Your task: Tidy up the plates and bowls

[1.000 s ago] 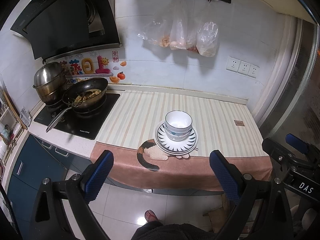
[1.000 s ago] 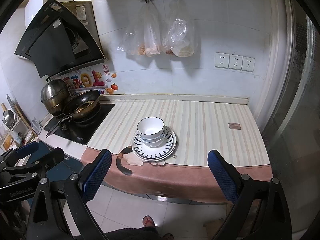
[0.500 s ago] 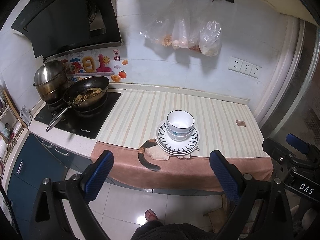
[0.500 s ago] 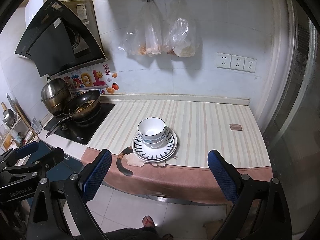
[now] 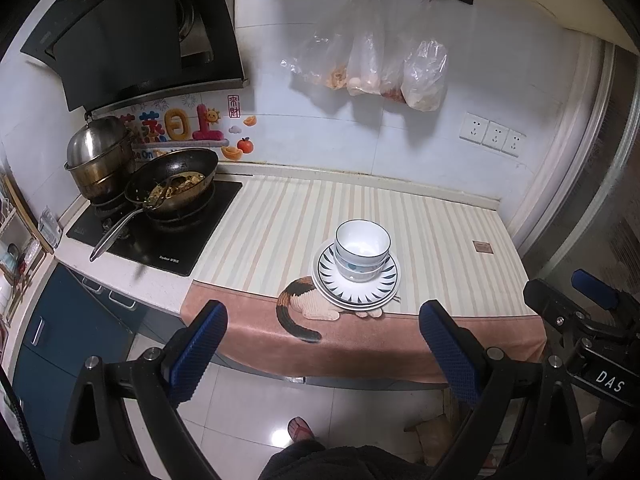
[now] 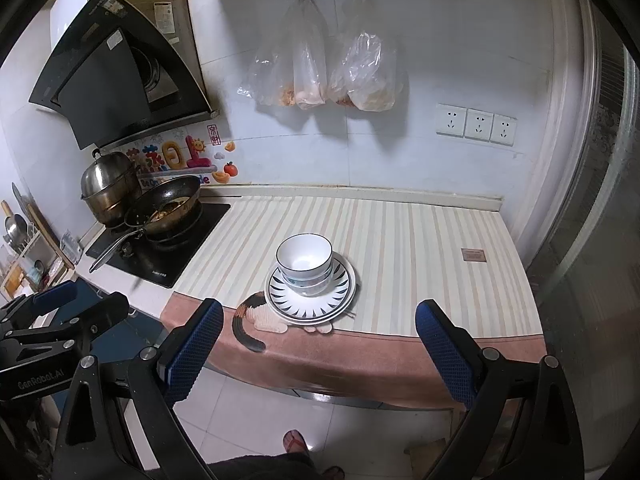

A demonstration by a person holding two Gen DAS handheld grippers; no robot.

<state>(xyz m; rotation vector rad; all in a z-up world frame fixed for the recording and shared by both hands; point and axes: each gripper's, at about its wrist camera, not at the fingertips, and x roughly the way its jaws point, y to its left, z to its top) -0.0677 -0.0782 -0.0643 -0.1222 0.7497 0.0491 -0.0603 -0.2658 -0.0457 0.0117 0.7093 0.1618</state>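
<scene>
White bowls with dark rims [image 5: 362, 246] [image 6: 305, 260] are nested in a stack on patterned plates [image 5: 384, 286] [image 6: 340, 292], which sit near the front edge of the striped counter mat [image 5: 280, 224] [image 6: 400, 240]. My left gripper [image 5: 324, 344] hangs open in front of the counter, off its edge and above the floor, with nothing between its blue pads. My right gripper [image 6: 320, 344] is likewise open and empty, held back from the counter. Each gripper shows at the edge of the other's view.
A wok with food [image 5: 176, 188] [image 6: 168, 206] and a steel pot [image 5: 100, 160] [image 6: 110, 184] sit on the stove at the left. Plastic bags [image 5: 372, 64] [image 6: 324, 72] hang on the back wall. A person's foot [image 5: 300, 428] stands on the tiled floor below.
Both views have shifted slightly; the stack of bowls and plates sits a little lower and further right in the left view. Both grippers stay open and empty.
</scene>
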